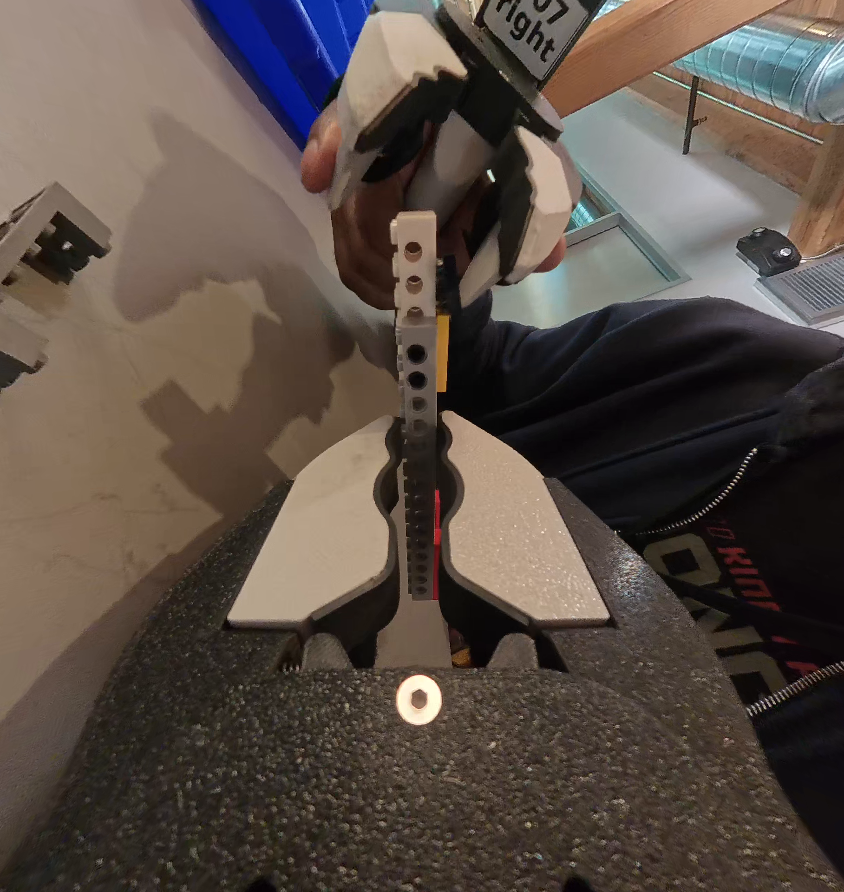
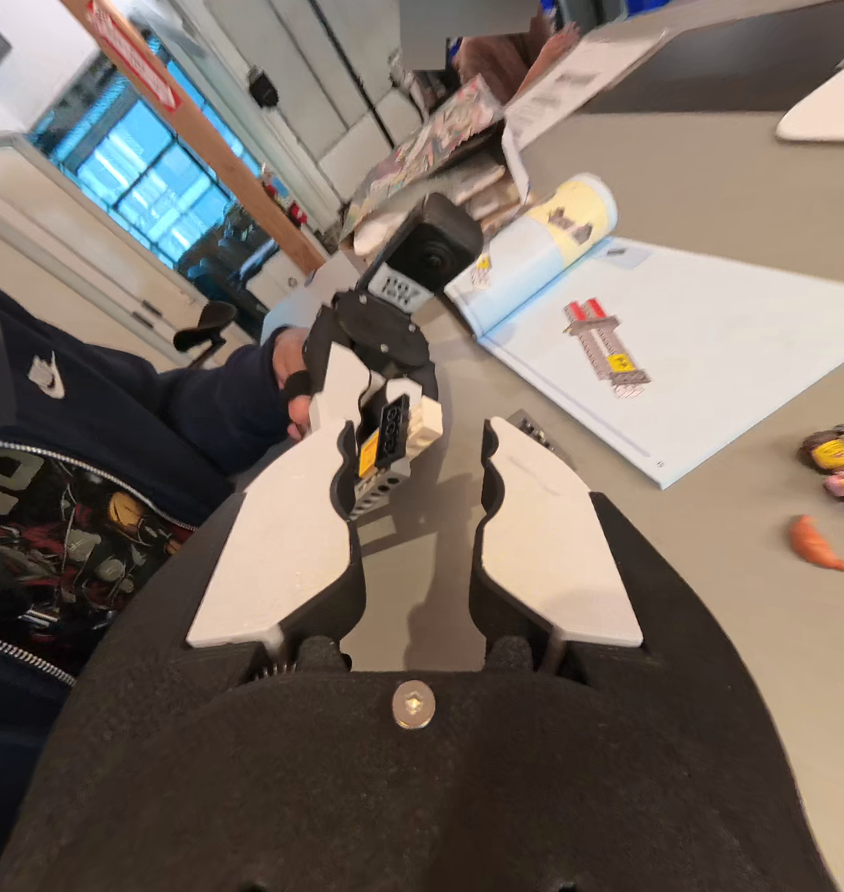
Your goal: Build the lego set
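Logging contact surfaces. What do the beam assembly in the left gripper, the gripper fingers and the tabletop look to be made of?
Beam assembly: looks like moulded hard plastic, smooth, crisp round holes, flat grey, white and yellow colours. The left gripper is clamped on it.
Fingers: pale, faintly grainy faces over dark liners, probably printed plastic; liner material unclear.
Tabletop: matte grey, even surface, likely laminate, not certain.

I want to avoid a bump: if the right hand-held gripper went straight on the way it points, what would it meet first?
Probably the brick assembly held by the left hand-held gripper; it lies just ahead, near the right hand-held gripper's open jaws, toward its left finger. Depth is unclear.
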Demonstrator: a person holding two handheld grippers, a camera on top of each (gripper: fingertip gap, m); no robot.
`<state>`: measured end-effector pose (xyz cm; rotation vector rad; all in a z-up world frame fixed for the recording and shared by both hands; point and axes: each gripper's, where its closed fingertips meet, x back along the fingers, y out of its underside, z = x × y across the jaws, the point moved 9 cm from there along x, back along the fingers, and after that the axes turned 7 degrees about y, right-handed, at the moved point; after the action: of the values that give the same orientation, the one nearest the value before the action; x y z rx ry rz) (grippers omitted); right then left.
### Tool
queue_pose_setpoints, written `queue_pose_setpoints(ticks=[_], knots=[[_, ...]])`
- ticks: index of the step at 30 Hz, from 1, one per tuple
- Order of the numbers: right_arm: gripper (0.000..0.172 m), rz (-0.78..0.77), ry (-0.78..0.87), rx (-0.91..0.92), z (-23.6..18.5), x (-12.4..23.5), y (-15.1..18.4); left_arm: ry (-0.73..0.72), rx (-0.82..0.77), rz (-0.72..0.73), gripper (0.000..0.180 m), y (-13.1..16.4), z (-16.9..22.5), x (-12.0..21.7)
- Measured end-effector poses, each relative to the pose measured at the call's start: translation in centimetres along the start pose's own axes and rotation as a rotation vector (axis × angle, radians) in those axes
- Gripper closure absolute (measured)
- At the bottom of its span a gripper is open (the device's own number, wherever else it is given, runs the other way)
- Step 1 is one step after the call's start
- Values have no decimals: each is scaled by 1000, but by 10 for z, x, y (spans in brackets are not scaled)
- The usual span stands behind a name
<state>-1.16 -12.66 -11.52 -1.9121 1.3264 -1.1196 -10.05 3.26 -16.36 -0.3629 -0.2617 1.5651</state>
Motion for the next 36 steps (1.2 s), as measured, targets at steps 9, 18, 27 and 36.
queue_pose_setpoints(ticks=[9,18,27,36], knots=[[126,-95,-34,0,-5,-12,8,-18,-9,-24,168,1,0,-3],[135,-85,-45,-53,1,-7,7,-38,-20,-42,168,3,-1,-5],[149,-108,-43,-50,0,-9,8,-58,-30,-55,168,4,-1,-7],[149,-117,-35,-41,2,-8,8,-70,-44,-55,168,4,0,-7]])
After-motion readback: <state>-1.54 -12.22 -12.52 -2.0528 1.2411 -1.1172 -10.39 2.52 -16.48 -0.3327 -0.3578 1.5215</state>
